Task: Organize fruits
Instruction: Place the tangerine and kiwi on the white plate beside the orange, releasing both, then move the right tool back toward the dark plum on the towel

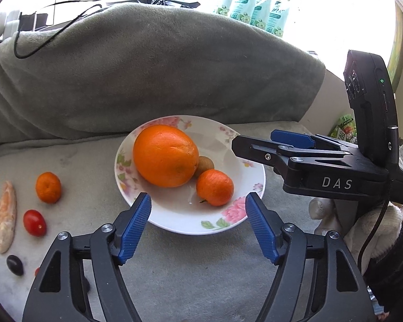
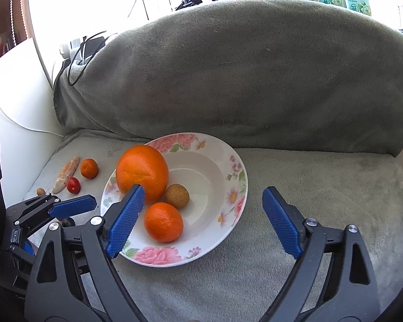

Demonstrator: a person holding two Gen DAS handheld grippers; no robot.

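grey fleece covers the seat and the bolster behind it, and on that soft surface sits a floral plate (image 1: 255,187) holding a large orange (image 1: 165,155), a small mandarin (image 1: 215,187) touching it in front, and a brown longan-like fruit (image 1: 204,165) tucked between the two. left of the plate, loose on the cloth, lie a second mandarin (image 1: 48,187), a cherry tomato (image 1: 35,222), a peeled citrus segment (image 1: 6,217) and a dark grape (image 1: 14,265).

the left gripper (image 1: 198,228) stands with its jaws wide and nothing between them, poised at the plate's near rim. the right gripper (image 2: 204,221) is likewise spread wide and empty over the plate, its left pad in front of the orange.

judging by looks, the loose mandarin is light, firm enough for a moderate squeeze, and best taken across its middle. the tomato is smooth, likely slippery and easily split, so a gentle pinch on its long sides would suit. the grape is small and soft, and it may roll on the fleece. the segment looks limp and would likely tear if pinched hard. the plate is rigid and breakable.

at the left wrist view's lower left edge, a brownish fruit and something red are cut off and cannot be identified. the longan is partly hidden behind the orange there. bright windows wash out the background.
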